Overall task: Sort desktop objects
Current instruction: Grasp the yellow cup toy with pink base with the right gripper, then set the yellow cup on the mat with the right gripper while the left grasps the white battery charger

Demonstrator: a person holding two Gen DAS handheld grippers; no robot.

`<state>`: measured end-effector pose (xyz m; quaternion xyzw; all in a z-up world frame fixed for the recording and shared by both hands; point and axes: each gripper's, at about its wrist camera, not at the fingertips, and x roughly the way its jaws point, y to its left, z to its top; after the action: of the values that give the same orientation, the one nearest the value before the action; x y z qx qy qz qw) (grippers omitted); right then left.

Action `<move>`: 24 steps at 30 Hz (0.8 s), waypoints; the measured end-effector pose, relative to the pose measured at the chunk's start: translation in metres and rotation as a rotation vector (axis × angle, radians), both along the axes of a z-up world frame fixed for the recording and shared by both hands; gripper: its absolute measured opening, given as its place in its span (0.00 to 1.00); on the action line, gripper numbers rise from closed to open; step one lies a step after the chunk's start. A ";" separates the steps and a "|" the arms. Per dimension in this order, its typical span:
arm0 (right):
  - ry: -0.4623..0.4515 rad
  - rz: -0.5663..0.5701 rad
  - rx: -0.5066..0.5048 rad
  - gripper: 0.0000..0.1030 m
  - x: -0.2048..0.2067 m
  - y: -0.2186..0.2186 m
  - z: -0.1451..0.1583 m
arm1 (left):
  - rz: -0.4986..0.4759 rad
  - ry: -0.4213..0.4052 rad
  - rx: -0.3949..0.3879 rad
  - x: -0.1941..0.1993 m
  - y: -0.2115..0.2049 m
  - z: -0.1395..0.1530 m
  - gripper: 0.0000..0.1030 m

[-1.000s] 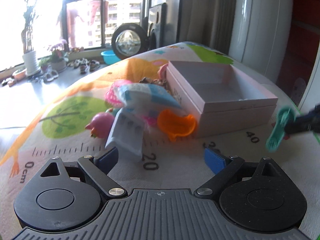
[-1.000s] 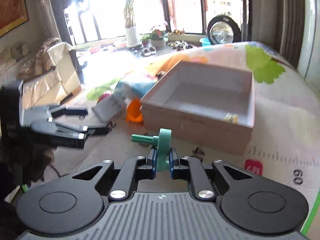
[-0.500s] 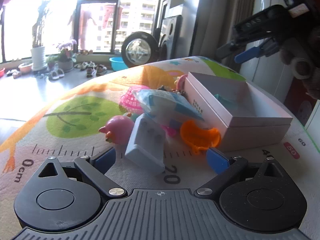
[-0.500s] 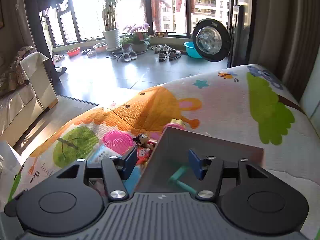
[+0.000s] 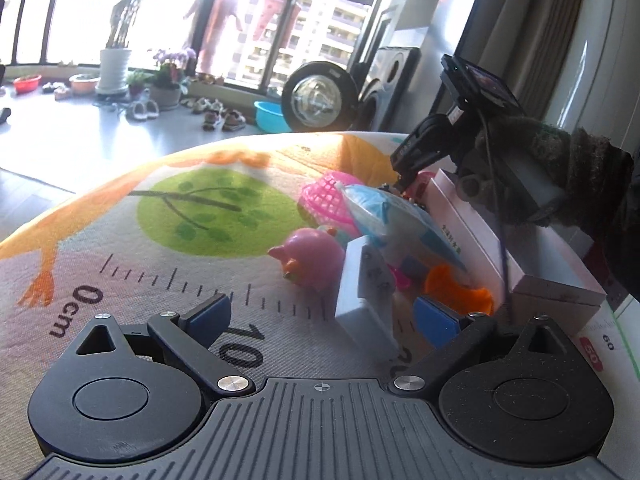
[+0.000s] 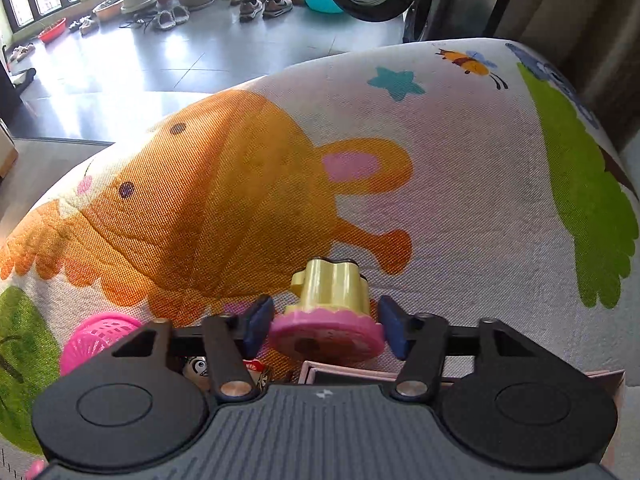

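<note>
Behind your right claw (image 6: 326,326), its body hides most of the pink box (image 6: 400,374) and the small printed toys (image 6: 200,368). Whether its pads (image 6: 258,322) press the pink-and-yellow toy (image 6: 326,312), you cannot tell.

Strong daylight from the windows (image 5: 248,20), blown out to white on the left. Glare sheets across the floor tiles (image 6: 132,64). Sun patch warms the far mat (image 5: 248,160); near side lies in shade. The sleeve (image 5: 580,176) reads dark against the backlight. Fisheye bends all edges; close foreground parts slightly soft.
</note>
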<state>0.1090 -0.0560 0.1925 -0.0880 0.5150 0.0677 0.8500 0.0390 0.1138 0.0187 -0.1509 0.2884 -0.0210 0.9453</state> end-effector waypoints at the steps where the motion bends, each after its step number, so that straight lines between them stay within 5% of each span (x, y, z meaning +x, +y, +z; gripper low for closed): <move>1: -0.027 0.013 0.024 0.54 -0.004 0.001 0.004 | -0.005 -0.003 0.005 -0.001 -0.001 0.000 0.98; 6: -0.218 0.128 0.179 0.54 -0.054 -0.003 0.065 | -0.078 -0.003 0.059 -0.004 -0.015 0.000 0.99; 9: -0.256 0.225 0.307 0.54 -0.107 -0.021 0.100 | -0.107 -0.008 0.126 -0.006 -0.028 0.000 0.99; 13: -0.221 0.371 0.390 0.54 -0.189 -0.051 0.121 | -0.104 -0.022 0.217 -0.004 -0.043 0.005 0.98; 17: -0.106 0.406 0.414 0.54 -0.248 -0.085 0.102 | -0.120 -0.018 0.344 0.008 -0.059 0.006 0.94; 21: 0.067 0.341 0.443 0.45 -0.276 -0.119 0.061 | -0.122 0.025 0.374 0.021 -0.066 0.003 0.67; 24: 0.104 0.285 0.445 0.45 -0.284 -0.137 0.038 | -0.118 0.047 0.381 0.023 -0.069 0.001 0.45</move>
<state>-0.1755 -0.1929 0.2308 0.0329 0.5130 0.3027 0.8026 0.0617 0.0448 0.0199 0.0473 0.3174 -0.0178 0.9470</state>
